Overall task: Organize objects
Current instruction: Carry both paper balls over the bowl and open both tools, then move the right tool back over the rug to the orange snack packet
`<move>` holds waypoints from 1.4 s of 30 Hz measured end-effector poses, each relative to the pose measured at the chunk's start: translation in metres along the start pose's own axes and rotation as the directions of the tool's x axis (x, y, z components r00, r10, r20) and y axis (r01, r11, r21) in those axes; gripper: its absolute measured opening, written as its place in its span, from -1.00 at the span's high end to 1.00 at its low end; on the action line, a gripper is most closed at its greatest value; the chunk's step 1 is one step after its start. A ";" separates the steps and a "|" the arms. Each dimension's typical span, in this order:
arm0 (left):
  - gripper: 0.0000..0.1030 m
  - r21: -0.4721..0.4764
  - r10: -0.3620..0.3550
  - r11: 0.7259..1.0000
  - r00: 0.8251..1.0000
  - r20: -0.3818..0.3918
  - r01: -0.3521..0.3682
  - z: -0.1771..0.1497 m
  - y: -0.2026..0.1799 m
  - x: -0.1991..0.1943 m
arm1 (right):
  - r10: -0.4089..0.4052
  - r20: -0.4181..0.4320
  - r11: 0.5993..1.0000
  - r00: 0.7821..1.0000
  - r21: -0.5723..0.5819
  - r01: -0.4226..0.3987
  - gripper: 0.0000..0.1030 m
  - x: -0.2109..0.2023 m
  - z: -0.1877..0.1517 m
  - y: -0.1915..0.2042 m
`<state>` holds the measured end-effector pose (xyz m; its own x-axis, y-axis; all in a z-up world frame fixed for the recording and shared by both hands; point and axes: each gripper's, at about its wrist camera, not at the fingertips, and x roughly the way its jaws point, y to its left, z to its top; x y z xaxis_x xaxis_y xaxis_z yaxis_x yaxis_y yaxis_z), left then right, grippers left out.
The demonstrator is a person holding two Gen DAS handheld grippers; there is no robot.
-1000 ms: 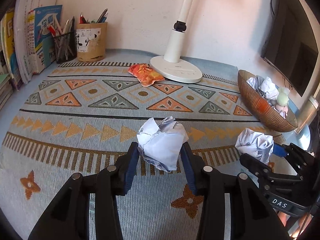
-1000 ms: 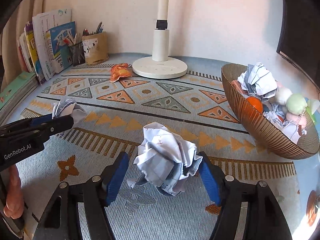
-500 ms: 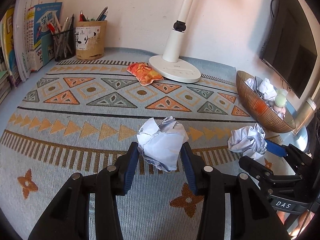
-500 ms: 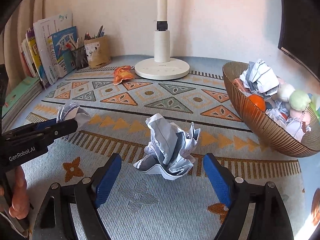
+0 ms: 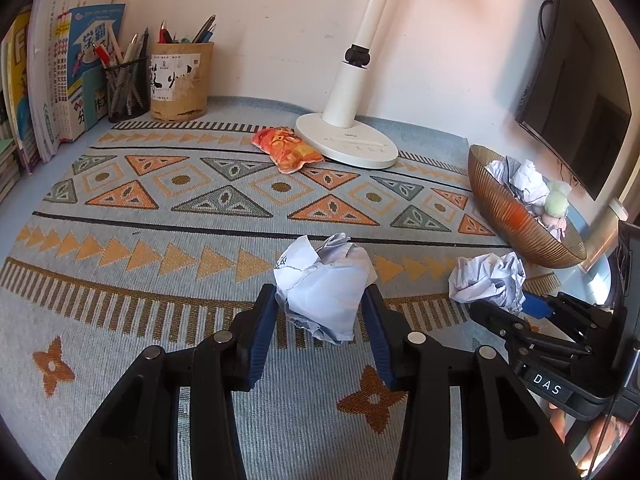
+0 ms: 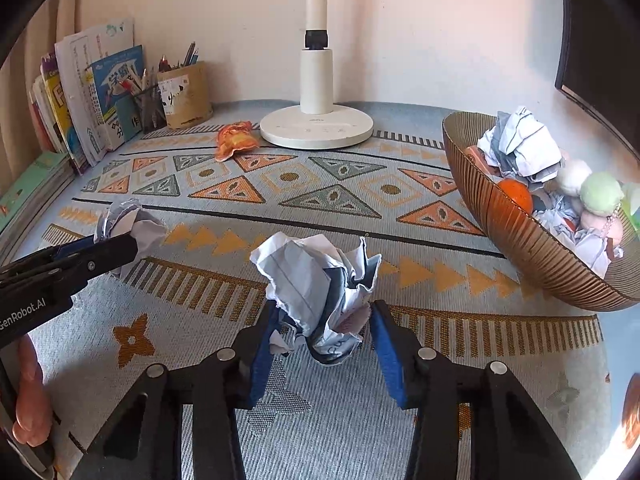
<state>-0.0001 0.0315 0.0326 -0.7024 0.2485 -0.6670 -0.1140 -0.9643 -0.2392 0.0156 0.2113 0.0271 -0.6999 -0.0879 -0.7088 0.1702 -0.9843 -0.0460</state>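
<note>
My left gripper (image 5: 320, 300) is shut on a white crumpled paper ball (image 5: 324, 276) just above the patterned mat. My right gripper (image 6: 324, 316) has its jaws closing on a second, lined crumpled paper ball (image 6: 312, 272), and both blue pads touch the paper. Each view shows the other gripper from the side: the right gripper (image 5: 516, 308) with its ball (image 5: 488, 280), and the left gripper (image 6: 116, 240) with its ball (image 6: 132, 220). A ribbed copper bowl (image 6: 520, 232) at the right holds more paper balls, an orange and soft toys.
An orange snack packet (image 5: 286, 150) lies by the white lamp base (image 5: 348, 144) at the back. Pen holders (image 5: 180, 76) and upright books (image 5: 60, 80) fill the back left corner. A dark monitor (image 5: 580, 80) hangs at the right above the bowl (image 5: 504, 212).
The right gripper's jaws spread wide, leaving its paper ball resting on the mat, then came back in against it. The left gripper and its ball stayed put.
</note>
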 end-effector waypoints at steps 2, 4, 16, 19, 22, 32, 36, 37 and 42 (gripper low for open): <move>0.21 0.009 0.000 1.000 1.000 0.000 0.000 0.000 -0.002 0.000 | -0.004 0.041 1.000 0.999 0.014 0.003 0.14 -0.009 0.000 -0.003; 0.21 0.031 0.014 0.999 1.000 -0.007 -0.014 0.000 -0.008 0.001 | 0.031 0.090 0.998 0.995 0.044 -0.035 0.14 -0.021 -0.001 -0.010; 0.23 0.279 -0.227 0.940 0.971 0.077 0.197 0.078 -0.162 -0.020 | -0.278 0.208 0.898 0.938 0.403 0.177 0.13 -0.123 0.043 -0.164; 0.23 0.332 -0.266 0.914 0.962 0.053 0.235 0.080 -0.208 0.006 | -0.280 0.141 0.873 0.950 0.449 0.191 0.13 -0.113 0.042 -0.192; 0.23 0.325 -0.290 0.906 0.957 0.008 0.271 0.076 -0.234 0.034 | -0.269 0.105 0.866 0.957 0.462 0.193 0.10 -0.101 0.036 -0.208; -0.59 0.322 -0.265 0.911 0.964 -0.018 0.256 0.058 -0.221 0.049 | -0.210 0.059 0.841 0.976 0.520 0.150 -0.54 -0.089 0.017 -0.225; -0.60 0.243 -0.261 0.938 0.965 0.020 0.248 0.061 -0.174 0.026 | -0.192 0.088 0.842 0.977 0.526 0.118 -0.55 -0.102 0.020 -0.203; -0.60 0.215 -0.241 0.949 0.970 0.032 0.229 0.062 -0.159 0.020 | -0.172 0.100 0.848 0.980 0.522 0.095 -0.56 -0.105 0.023 -0.194; -0.60 0.056 -0.104 0.994 0.989 0.105 0.099 0.055 -0.068 -0.010 | -0.065 0.177 0.917 0.982 0.399 -0.011 -0.58 -0.109 0.038 -0.122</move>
<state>-0.0239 0.0893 0.0939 -0.7564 0.3364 -0.5610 -0.2217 -0.9387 -0.2640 0.0445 0.3346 0.1364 -0.8210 -0.0491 -0.5688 -0.1130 -0.9626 0.2463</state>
